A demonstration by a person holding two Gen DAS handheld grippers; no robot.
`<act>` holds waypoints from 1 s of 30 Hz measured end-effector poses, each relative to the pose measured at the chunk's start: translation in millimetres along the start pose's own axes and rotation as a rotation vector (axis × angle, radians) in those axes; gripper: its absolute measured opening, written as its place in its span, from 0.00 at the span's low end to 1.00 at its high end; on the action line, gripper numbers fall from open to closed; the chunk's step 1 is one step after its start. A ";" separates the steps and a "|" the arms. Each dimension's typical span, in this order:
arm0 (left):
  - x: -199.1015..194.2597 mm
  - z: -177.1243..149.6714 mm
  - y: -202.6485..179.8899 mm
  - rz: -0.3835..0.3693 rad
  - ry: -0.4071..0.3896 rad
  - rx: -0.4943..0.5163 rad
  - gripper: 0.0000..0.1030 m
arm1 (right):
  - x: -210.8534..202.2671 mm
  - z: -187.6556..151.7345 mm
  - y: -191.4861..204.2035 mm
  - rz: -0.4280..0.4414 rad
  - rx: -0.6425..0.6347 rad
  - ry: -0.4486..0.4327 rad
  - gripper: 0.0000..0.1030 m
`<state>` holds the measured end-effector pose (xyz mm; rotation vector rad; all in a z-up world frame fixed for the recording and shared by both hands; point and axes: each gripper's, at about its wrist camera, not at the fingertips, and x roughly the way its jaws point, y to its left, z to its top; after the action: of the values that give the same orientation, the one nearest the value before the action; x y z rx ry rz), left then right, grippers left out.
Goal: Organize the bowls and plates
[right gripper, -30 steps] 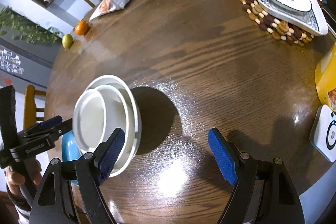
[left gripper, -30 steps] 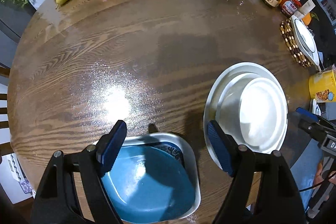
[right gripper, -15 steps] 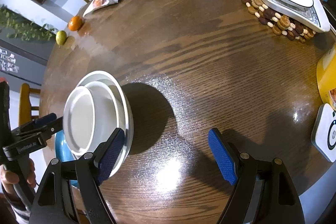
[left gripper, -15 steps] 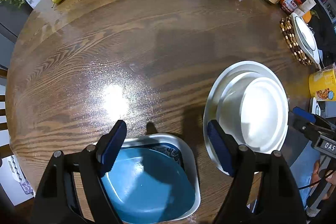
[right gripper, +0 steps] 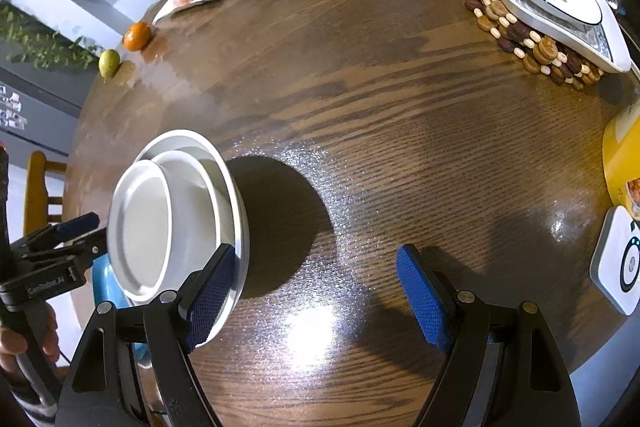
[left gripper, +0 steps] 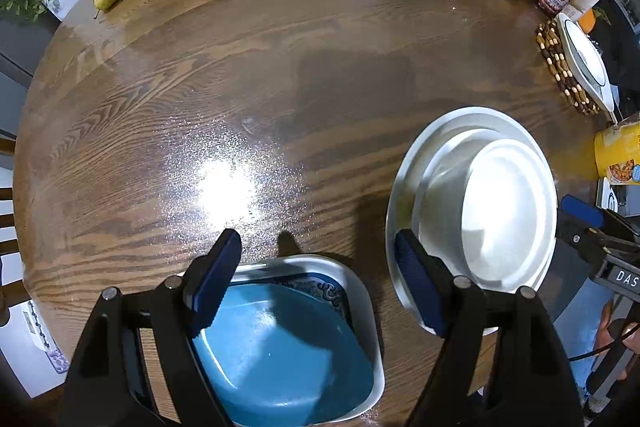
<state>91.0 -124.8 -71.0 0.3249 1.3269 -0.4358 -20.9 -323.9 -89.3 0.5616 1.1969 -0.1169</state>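
Two stacks sit near the counter (left gripper: 280, 75) edge, white bowls (left gripper: 504, 211) beside a blue dish (left gripper: 288, 355): glazed, stiff, slippery, breakable, best pinched at the rim; left gripper (left gripper: 316, 279) and right gripper (right gripper: 316, 295) both gape empty.

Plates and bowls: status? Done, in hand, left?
Done: white stack nested on the table; blue plate sits in a white square dish. In hand: nothing; left gripper and right gripper are open. Left: probably the patterned dishes on the beaded trivet.
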 end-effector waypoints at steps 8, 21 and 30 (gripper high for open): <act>-1.2 1.1 -5.2 -0.030 -0.005 0.006 0.51 | 4.3 0.1 4.9 -0.008 -0.011 -0.003 0.80; -1.4 -0.8 -16.6 -0.097 -0.025 -0.050 0.11 | 2.4 -3.2 6.2 0.157 0.013 -0.033 0.38; -3.7 -8.4 -22.2 -0.074 -0.085 -0.109 0.02 | -1.6 -3.2 21.4 0.178 -0.045 -0.065 0.11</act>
<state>72.4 -139.9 -68.8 0.1655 1.2771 -0.4331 -16.2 -304.3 -81.2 0.6176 1.0791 0.0434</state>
